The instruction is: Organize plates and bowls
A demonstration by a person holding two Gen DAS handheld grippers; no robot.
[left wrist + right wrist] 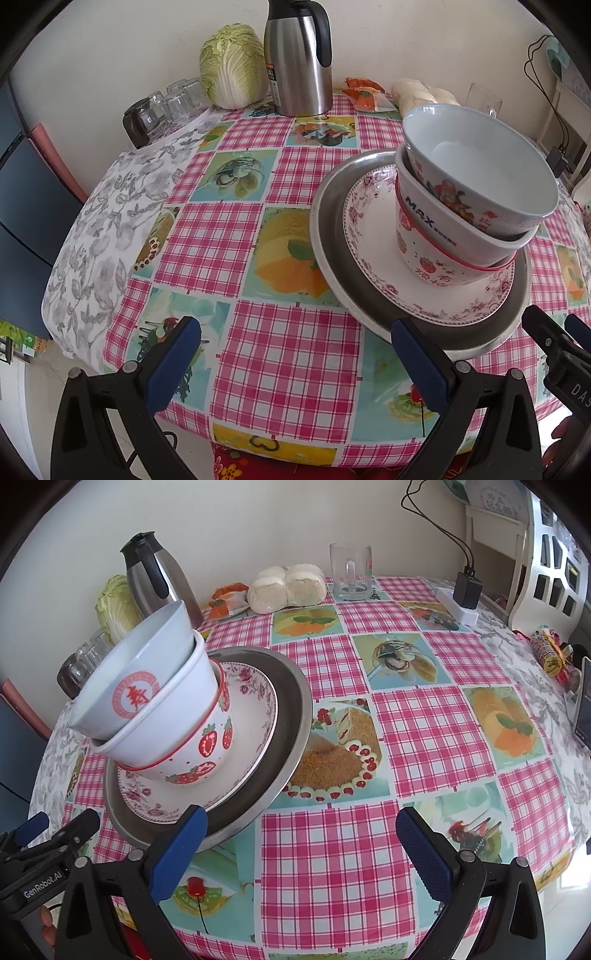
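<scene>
On a round bench [280, 354] covered by a pink-checked cloth printed with food pictures, a stack of tableware stands near the front edge. At its base sits a wide metal plate [328, 236], and inside that rests a white floral plate [373, 273] with a pink rose border. Three nested bowls rise from the floral plate, all tilted: a strawberry bowl [207, 753] at the bottom, a white bowl [436, 229] lettered "MAX" inside it, and a pale bowl [491, 170] with a red medallion on top, leaning well off level.

The left tool [295, 354] hovers over the cloth just left of the stack with its blue-padded jaws spread wide and nothing between them; its right finger overlaps the metal plate's near rim in the left wrist view, though contact cannot be judged. The right tool [303, 845] hangs to the right of the stack, jaws likewise wide apart and empty, its left finger in front of the plate's rim.

Along the far side stand a steel thermos jug [299, 62], a napa cabbage [232, 62], upturned drinking glasses [170, 107], orange snack packets [229, 598], a bag of steamed buns [288, 585] and a glass mug [351, 572]. A power strip [458, 607] with a black charger lies at the right.
</scene>
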